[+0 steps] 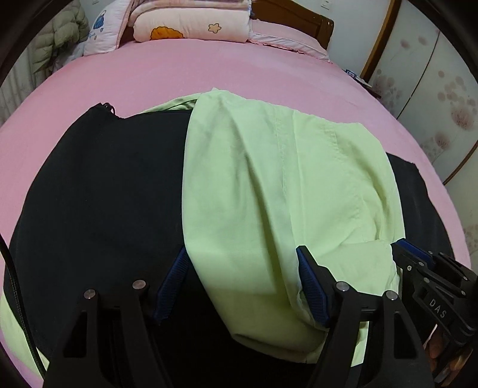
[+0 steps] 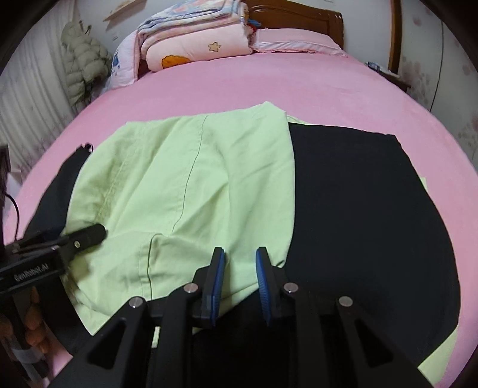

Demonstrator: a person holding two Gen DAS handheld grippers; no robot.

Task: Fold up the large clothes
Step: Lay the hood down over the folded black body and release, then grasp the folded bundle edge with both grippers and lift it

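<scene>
Left wrist view: a pink bed (image 1: 209, 77) carries a black garment (image 1: 98, 194) spread flat, with a pale green garment (image 1: 269, 185) draped over its middle in loose, rumpled folds. The left hand-held gripper (image 1: 242, 283) hovers at the near edge with its jaws wide apart; green cloth lies between them, but the pads do not press it. At lower right, the right hand-held gripper (image 1: 406, 253) meets the green hem; whether it pinches the cloth cannot be told here. Folded quilts (image 1: 191, 24) sit at the headboard.

Right wrist view: the same green garment (image 2: 191, 179) lies across the black garment (image 2: 373, 209) on the bed (image 2: 239, 83). The right hand-held gripper (image 2: 240, 268) stands narrow, jaws a little apart, over the near green edge, apparently gripping nothing. The left hand-held gripper (image 2: 89, 235) shows at far left, above the green cloth.

Both garments look light, soft and limp. They would likely sag and crease when lifted, so hems or corners seem the best places to take hold.
</scene>
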